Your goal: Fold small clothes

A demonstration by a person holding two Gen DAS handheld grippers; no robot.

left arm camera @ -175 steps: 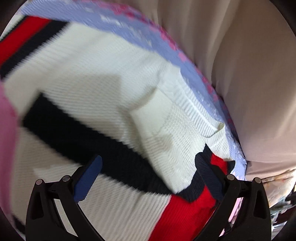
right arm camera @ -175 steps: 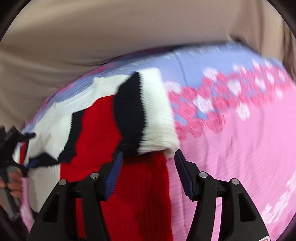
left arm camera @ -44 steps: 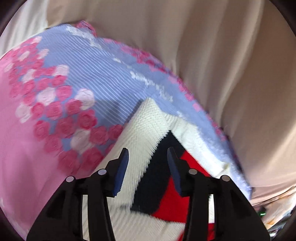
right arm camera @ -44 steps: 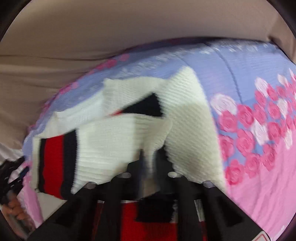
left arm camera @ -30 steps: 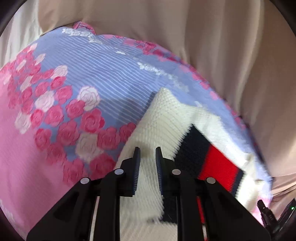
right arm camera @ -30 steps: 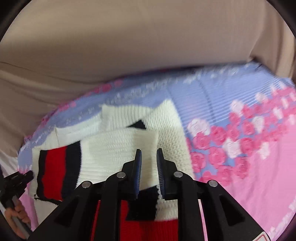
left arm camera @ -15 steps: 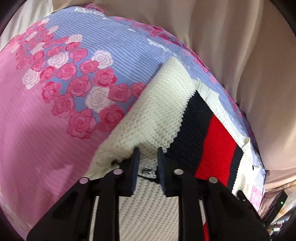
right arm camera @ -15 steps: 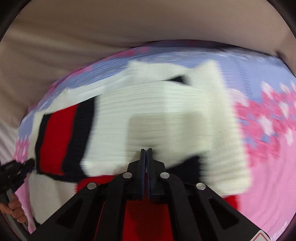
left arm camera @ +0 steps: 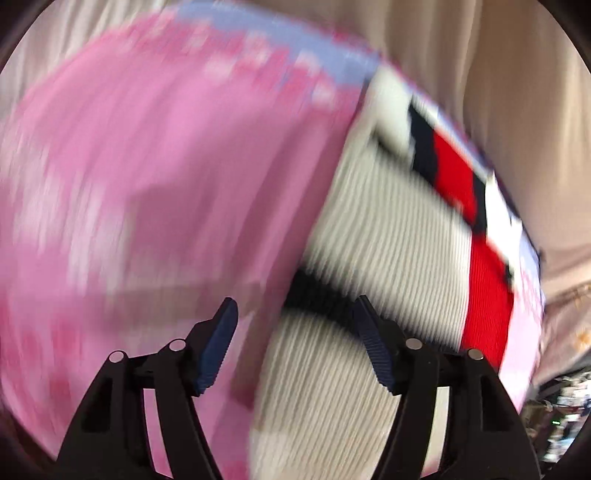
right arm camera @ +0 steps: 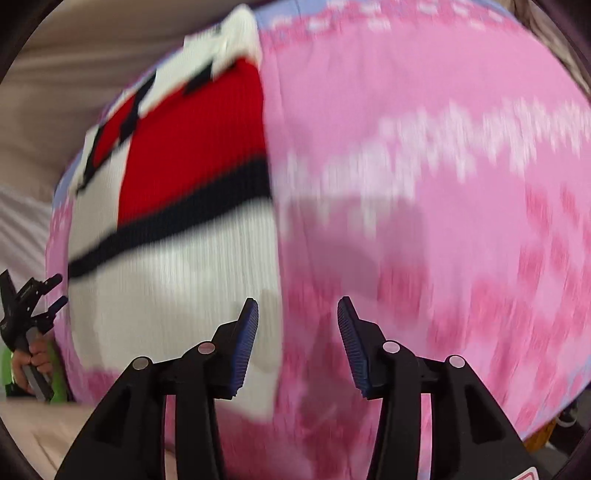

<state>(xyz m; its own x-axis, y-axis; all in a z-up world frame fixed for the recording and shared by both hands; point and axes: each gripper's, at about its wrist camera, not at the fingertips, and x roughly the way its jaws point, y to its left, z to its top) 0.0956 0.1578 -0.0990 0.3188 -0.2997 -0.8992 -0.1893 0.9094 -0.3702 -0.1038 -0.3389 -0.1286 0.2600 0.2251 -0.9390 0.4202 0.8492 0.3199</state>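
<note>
A small knit sweater (left arm camera: 399,229) (right arm camera: 177,229), cream with red blocks and navy stripes, lies flat on a pink floral bedspread (left arm camera: 147,166) (right arm camera: 424,184), its sleeves folded in over the body. My left gripper (left arm camera: 295,332) is open above the sweater's left edge, nothing between its fingers. My right gripper (right arm camera: 297,332) is open too, hovering at the sweater's right edge, empty. In the right wrist view the left gripper (right arm camera: 44,299) shows at the far left, held by a hand (right arm camera: 35,362). Both views are motion-blurred.
Beige curtain fabric (left arm camera: 517,110) (right arm camera: 74,55) hangs behind the bed's far edge. The bedspread's blue band (left arm camera: 277,33) runs along that edge. Clutter (left arm camera: 561,417) shows past the bed's right corner.
Both grippers have let go of the sweater sleeves, opened, and drawn back toward the near side; the sleeves now rest folded on the body.
</note>
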